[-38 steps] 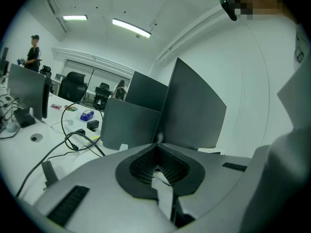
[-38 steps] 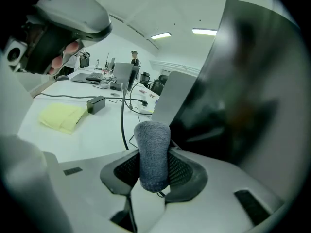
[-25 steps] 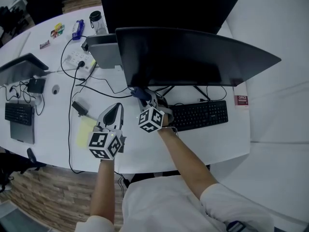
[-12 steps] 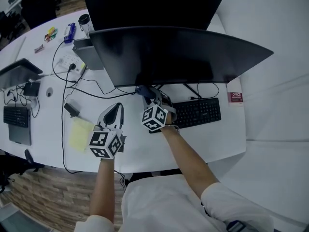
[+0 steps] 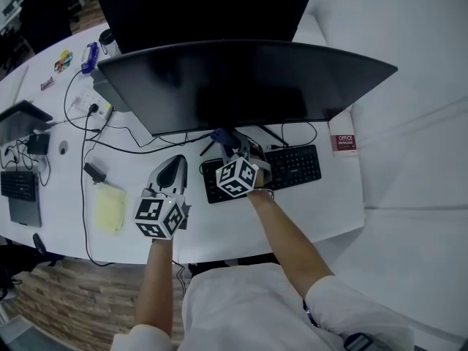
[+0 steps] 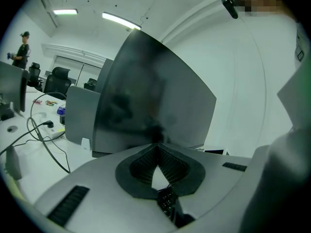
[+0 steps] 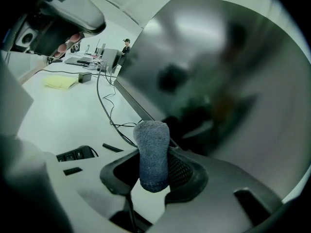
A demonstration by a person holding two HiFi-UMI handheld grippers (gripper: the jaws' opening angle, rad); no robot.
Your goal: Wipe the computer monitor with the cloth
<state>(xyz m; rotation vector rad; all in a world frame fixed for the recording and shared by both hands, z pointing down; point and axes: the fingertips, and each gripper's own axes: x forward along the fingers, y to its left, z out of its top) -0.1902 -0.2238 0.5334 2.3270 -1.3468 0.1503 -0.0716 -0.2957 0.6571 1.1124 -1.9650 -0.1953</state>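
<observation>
The right claw (image 7: 160, 171) is pinching the grey cloth (image 7: 151, 149) just under the monitor (image 5: 241, 82), ready for wiping. The left claw (image 6: 156, 149), pressed together and empty, is hanging farther from the monitor.

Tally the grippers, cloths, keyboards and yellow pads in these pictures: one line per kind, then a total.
Grippers: 2, the left gripper and the right gripper
Cloths: 1, the cloth clamped in the right gripper
Keyboards: 2, the near keyboard and the far-left keyboard
Yellow pads: 1, the yellow pad
Total: 6

White desk (image 5: 219, 229) — monitor (image 5: 241, 79), keyboard (image 5: 296, 165), notepad (image 5: 110, 207).
</observation>
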